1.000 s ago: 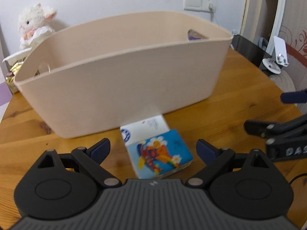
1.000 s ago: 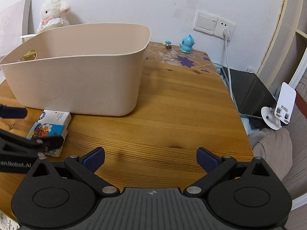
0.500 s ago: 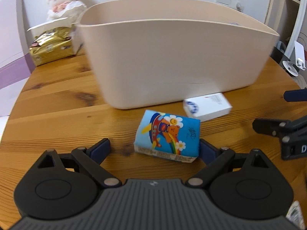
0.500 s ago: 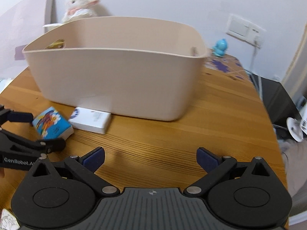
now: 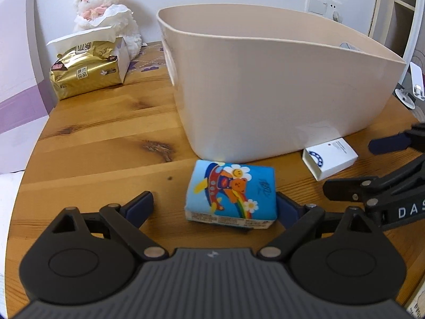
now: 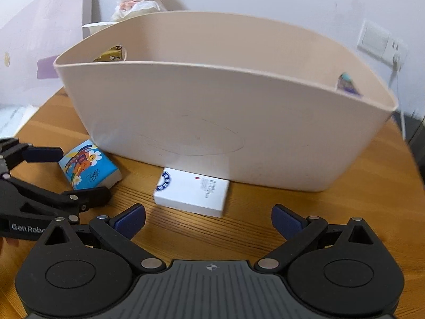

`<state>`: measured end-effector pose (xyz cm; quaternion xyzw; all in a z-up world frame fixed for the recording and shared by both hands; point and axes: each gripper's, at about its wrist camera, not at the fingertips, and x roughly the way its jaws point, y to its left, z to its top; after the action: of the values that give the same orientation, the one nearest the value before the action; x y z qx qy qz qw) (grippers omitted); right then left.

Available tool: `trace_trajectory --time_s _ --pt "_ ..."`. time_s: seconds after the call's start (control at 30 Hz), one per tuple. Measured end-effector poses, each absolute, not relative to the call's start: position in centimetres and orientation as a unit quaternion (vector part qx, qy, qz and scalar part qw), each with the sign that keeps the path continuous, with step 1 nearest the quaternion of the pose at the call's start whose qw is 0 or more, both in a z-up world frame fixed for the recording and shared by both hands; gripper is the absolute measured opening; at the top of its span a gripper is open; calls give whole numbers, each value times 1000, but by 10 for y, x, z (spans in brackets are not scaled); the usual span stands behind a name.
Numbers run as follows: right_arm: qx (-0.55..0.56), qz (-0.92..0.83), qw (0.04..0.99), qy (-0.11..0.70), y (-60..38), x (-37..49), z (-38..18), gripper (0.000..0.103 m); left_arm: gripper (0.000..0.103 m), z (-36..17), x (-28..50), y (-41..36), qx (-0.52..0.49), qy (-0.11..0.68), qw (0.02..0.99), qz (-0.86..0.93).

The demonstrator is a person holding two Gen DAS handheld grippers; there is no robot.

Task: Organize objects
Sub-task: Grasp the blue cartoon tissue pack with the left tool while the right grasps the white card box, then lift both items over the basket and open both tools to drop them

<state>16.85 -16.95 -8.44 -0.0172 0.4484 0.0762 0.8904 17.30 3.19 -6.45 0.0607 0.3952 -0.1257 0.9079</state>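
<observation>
The left gripper is spread wide, holding nothing. The blue tissue pack lies on the wooden table between its fingers, toward the 3 o'clock side, its edge right against the right-hand pad, though contact cannot be confirmed; the left-hand pad stands well apart from it. The pack lies just in front of the beige bin, which fills the 12 to 2 o'clock area. A white box lies at 3 o'clock, close to the bin's base, with the right gripper just beside it.

In the right wrist view, the right gripper is also wide open and empty. The white box lies flat at 12 o'clock, just ahead of the fingertips and between their lines, its far edge near or against the bin. The tissue pack sits at 10 o'clock, tilted, between the fingers of the left gripper.

Beyond the bin, at 11 o'clock in the left view, a gold tissue bag lies on the table with a plush lamb behind it against the wall.
</observation>
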Motion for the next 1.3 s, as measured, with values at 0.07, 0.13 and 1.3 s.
trace_trajectory --time_s 0.07,0.13,1.3 --pt "9 76 888 453 -173 173 -88 103 96 -64 175 34 61 395 908 -127" --pt "16 64 894 444 -173 175 -89 103 95 -65 176 35 60 393 909 -125" --pt "-1 112 933 342 -196 107 0 57 65 22 113 25 74 279 948 -132"
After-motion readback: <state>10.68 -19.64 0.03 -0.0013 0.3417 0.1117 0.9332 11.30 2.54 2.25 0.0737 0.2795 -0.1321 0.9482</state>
